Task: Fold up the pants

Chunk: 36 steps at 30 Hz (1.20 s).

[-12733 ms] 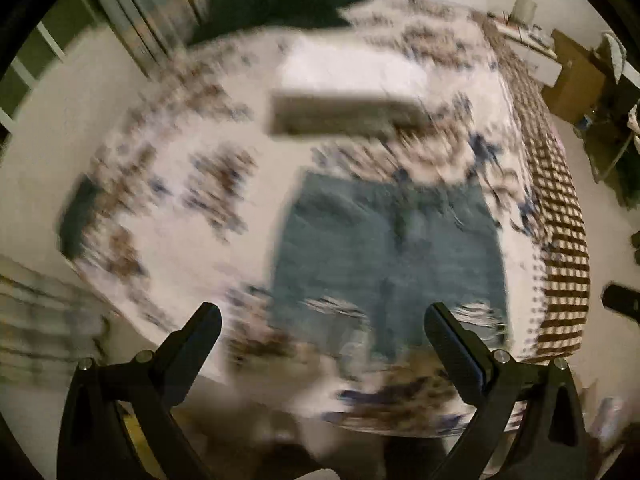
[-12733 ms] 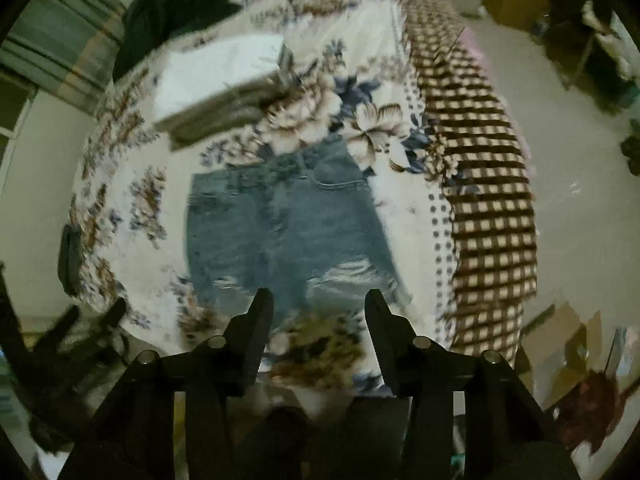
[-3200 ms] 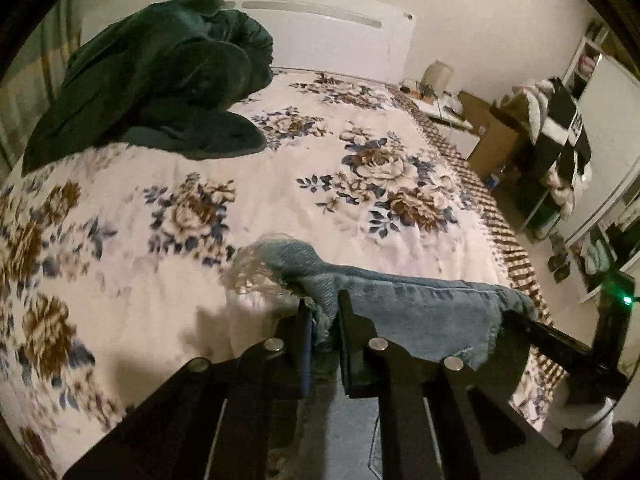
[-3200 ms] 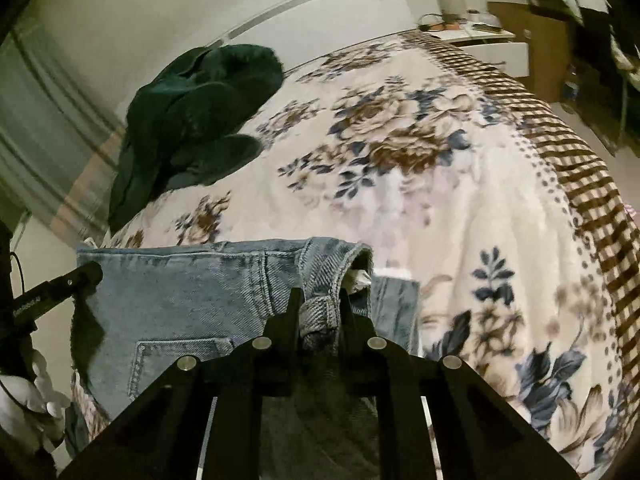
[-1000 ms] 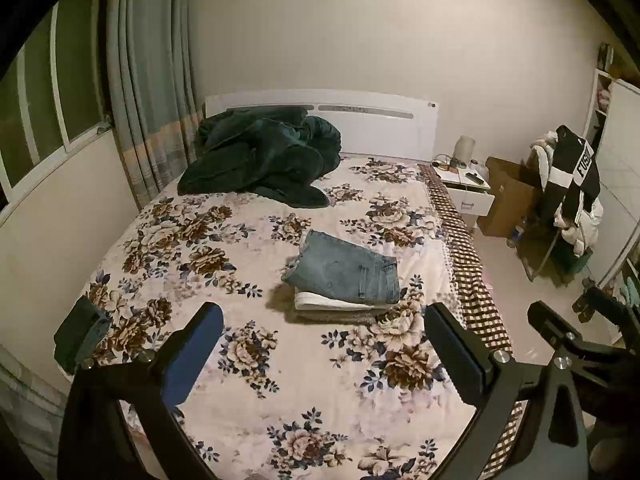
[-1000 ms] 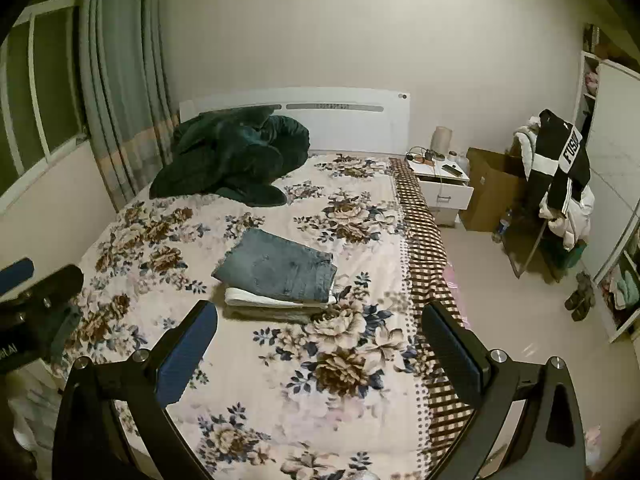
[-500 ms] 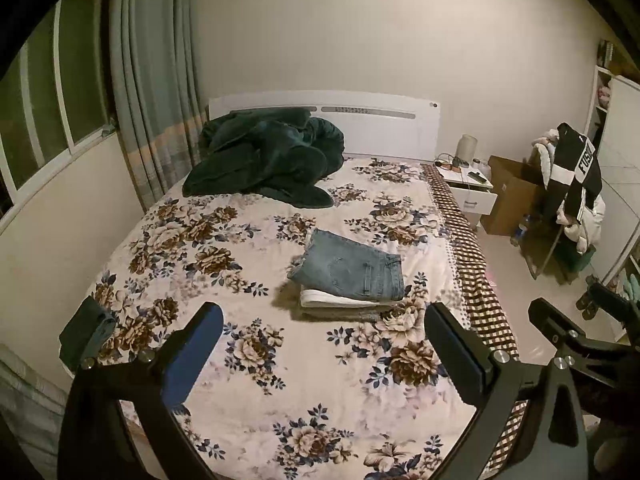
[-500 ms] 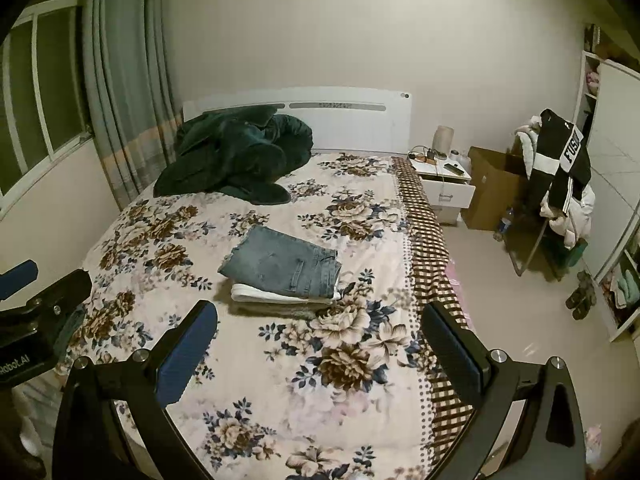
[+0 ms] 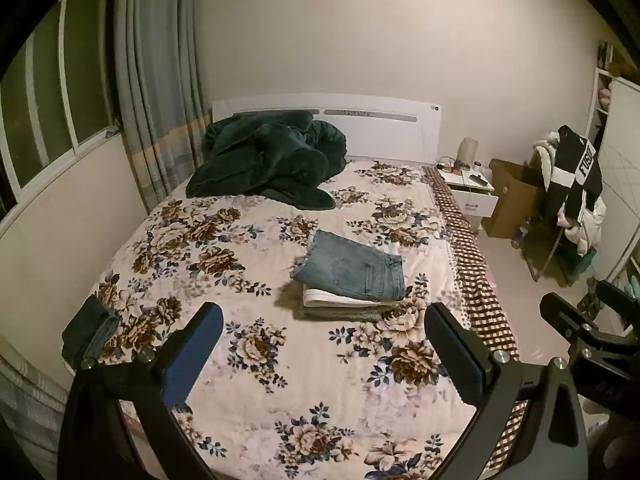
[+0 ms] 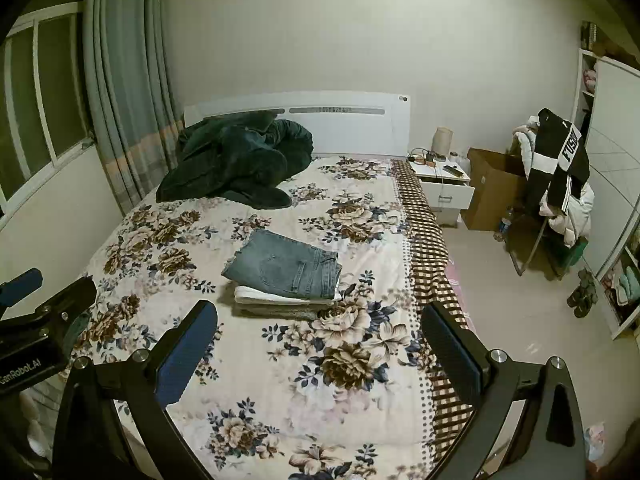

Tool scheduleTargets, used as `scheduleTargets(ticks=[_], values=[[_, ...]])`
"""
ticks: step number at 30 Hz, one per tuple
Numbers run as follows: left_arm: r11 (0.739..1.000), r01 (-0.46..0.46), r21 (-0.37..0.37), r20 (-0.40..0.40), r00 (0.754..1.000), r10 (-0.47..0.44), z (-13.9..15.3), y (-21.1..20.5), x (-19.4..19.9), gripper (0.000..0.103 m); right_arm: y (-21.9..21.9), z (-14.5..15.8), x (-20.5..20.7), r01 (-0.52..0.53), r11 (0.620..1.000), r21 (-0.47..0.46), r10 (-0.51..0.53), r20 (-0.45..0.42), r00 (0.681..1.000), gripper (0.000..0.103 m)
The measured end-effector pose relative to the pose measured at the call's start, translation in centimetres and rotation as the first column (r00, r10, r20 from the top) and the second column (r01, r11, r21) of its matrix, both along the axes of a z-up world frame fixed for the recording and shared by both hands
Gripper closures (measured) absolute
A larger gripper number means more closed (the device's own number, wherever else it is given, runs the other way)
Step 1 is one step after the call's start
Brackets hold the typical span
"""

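The folded blue denim shorts (image 9: 352, 270) lie on top of a small stack of folded white and grey clothes (image 9: 340, 302) in the middle of the floral bed (image 9: 280, 360). They also show in the right wrist view (image 10: 286, 266). My left gripper (image 9: 324, 328) is open and empty, held back near the foot of the bed. My right gripper (image 10: 320, 326) is open and empty too, beside the left one. The right gripper's body (image 9: 588, 332) shows at the right edge of the left wrist view.
A dark green blanket (image 9: 268, 160) is heaped by the white headboard. A dark folded garment (image 9: 90, 332) lies on the bed's near left corner. A nightstand (image 10: 444, 182), cardboard box (image 10: 494, 188) and chair with clothes (image 10: 558, 184) stand right of the bed. Window and curtains are left.
Both grippers have drifted slightly nearer the bed over the last second and stay open. Earlier they were shut on the shorts and folding them; the shorts now rest on the stack.
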<state>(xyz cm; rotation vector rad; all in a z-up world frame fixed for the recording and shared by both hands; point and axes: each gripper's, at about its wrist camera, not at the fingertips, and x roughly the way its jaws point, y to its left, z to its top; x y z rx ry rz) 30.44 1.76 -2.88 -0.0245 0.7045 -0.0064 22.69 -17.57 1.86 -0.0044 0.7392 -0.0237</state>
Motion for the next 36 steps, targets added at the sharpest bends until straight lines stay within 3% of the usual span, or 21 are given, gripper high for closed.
scheduleTargets(ticks=[36], values=[[0.999,-0.021,0.035,0.037,0.999,0.02,1.0,0.4,-2.1,0.0,0.2,0.6,-1.8,-0.006,1.0,0.029,0.007,-0.014,1.0,0.0]])
